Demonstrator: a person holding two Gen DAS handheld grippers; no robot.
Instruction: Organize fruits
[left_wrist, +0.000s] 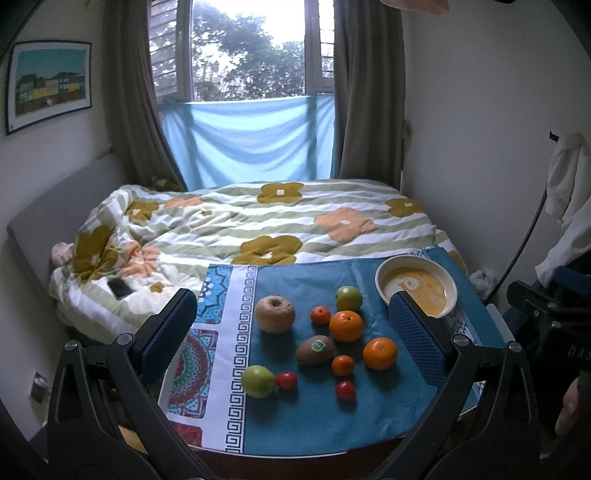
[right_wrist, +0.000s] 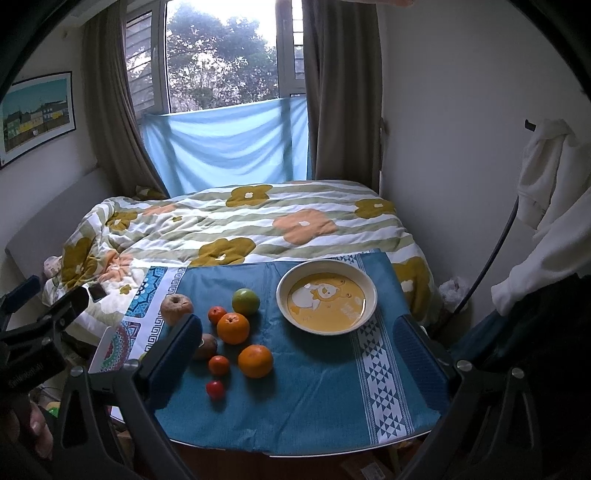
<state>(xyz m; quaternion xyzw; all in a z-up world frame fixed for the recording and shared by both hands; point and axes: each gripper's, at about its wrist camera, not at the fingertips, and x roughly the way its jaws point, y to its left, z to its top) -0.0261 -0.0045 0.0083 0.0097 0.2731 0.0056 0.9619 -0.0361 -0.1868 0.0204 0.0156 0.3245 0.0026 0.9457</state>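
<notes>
- Soft grey daylight enters through the window (left_wrist: 255, 48) at the back of the room; its upper panes are blown out to white.
- The room itself is dim, and the walls fall off to shadow toward the sides.
- The fruit on the blue cloth (left_wrist: 317, 413) casts only faint, soft shadows.
- Both fisheye views bend straight lines strongly; the curtains (right_wrist: 110, 103) bow outward and the corners are black.
- Focus is fairly sharp in the centre and softer at the rim.

fruits (right_wrist: 232, 326) left of bowl (right_wrist: 326, 297) on cloth (right_wrist: 317, 391)
</notes>
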